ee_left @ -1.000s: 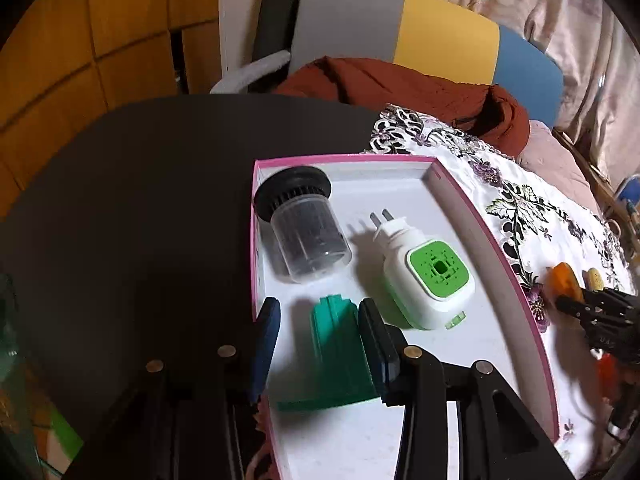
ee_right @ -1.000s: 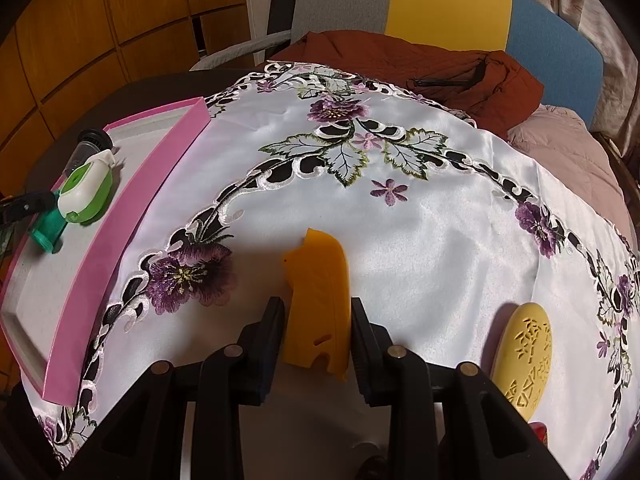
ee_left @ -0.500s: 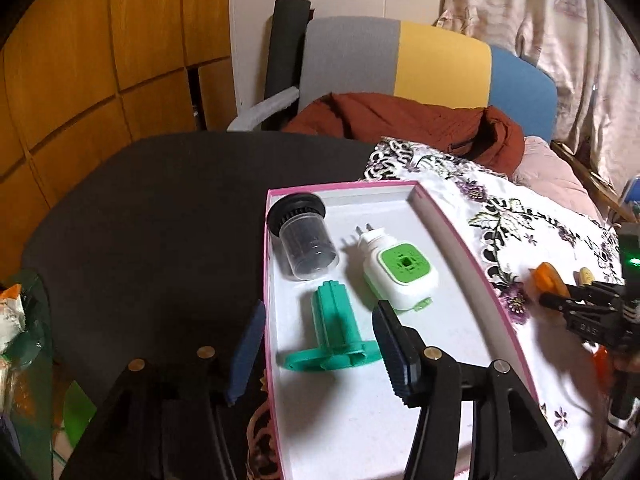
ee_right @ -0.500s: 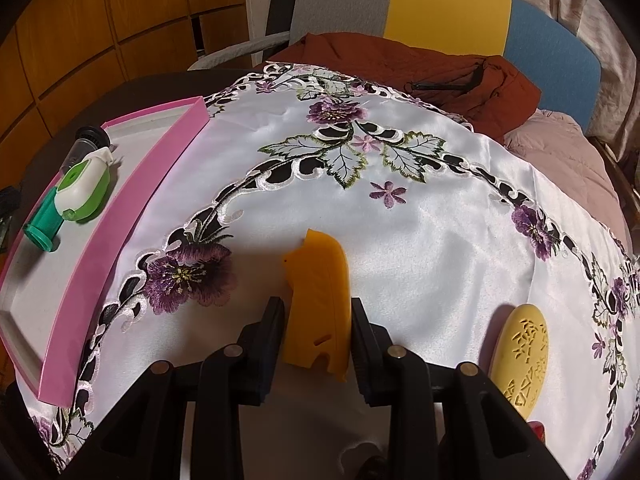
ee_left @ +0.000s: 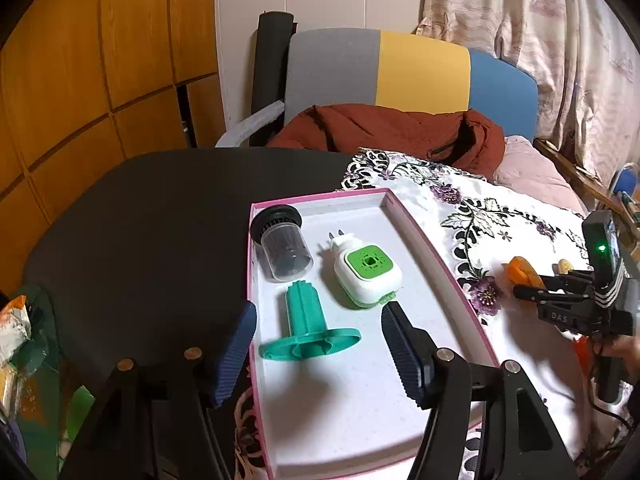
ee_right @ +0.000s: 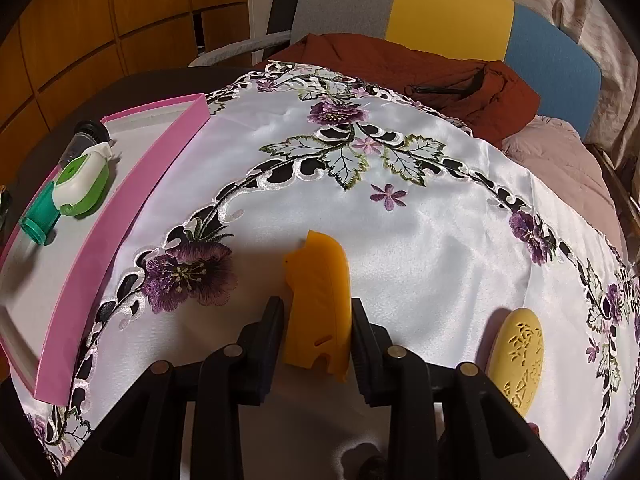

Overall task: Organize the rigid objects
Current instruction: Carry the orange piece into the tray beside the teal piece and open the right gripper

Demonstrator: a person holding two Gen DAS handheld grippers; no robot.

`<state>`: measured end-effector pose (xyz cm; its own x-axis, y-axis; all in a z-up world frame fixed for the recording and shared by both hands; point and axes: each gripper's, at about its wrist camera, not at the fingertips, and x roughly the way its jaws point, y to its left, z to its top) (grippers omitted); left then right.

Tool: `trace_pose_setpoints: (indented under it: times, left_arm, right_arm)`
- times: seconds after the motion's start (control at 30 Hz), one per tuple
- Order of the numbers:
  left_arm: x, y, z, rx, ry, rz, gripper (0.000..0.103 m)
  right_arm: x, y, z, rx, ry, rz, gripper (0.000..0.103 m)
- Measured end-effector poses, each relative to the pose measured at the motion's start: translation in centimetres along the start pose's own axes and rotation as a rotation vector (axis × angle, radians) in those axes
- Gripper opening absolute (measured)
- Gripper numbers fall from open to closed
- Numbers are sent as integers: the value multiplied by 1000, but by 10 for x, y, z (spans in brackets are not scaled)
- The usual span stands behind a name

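Note:
A pink-rimmed tray (ee_left: 440, 258) holds a clear jar with a black lid (ee_left: 282, 242), a white and green plug-in device (ee_left: 366, 270) and a teal plastic piece (ee_left: 306, 328). My left gripper (ee_left: 316, 344) is open and empty, raised above and behind the teal piece. My right gripper (ee_right: 316, 334) is shut on an orange plastic piece (ee_right: 318, 300) over the embroidered cloth (ee_right: 400, 168). The tray (ee_right: 120, 216) also shows at the left of the right wrist view. The right gripper and orange piece (ee_left: 522, 272) show at the right of the left wrist view.
A yellow perforated oval piece (ee_right: 520, 356) lies on the cloth right of my right gripper. The dark round table (ee_left: 152, 216) lies left of the tray. A brown jacket (ee_left: 392, 132) rests on a grey, yellow and blue chair (ee_left: 420, 76) behind.
My left gripper opened, let go of the teal piece in the tray, and pulled back and up. My right gripper stayed shut on the orange piece, barely moving.

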<state>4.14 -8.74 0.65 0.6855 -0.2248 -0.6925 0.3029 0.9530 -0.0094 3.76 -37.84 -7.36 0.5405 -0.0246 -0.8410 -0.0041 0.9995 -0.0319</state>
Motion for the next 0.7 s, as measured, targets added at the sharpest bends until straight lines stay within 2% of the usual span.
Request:
trace_pose_setpoints:
  times: [0.37, 0.53, 0.7]
  left_arm:
    - [-1, 1, -7, 4, 13, -20, 69]
    - [0, 8, -10, -6, 15, -23, 69]
    - [-4, 21, -12, -33, 5, -19, 69]
  right_arm:
    - [-1, 5, 1, -3, -5, -42, 31]
    - [-2, 5, 7, 32, 29, -49, 27]
    - [-27, 13, 17, 76, -7, -28, 27]
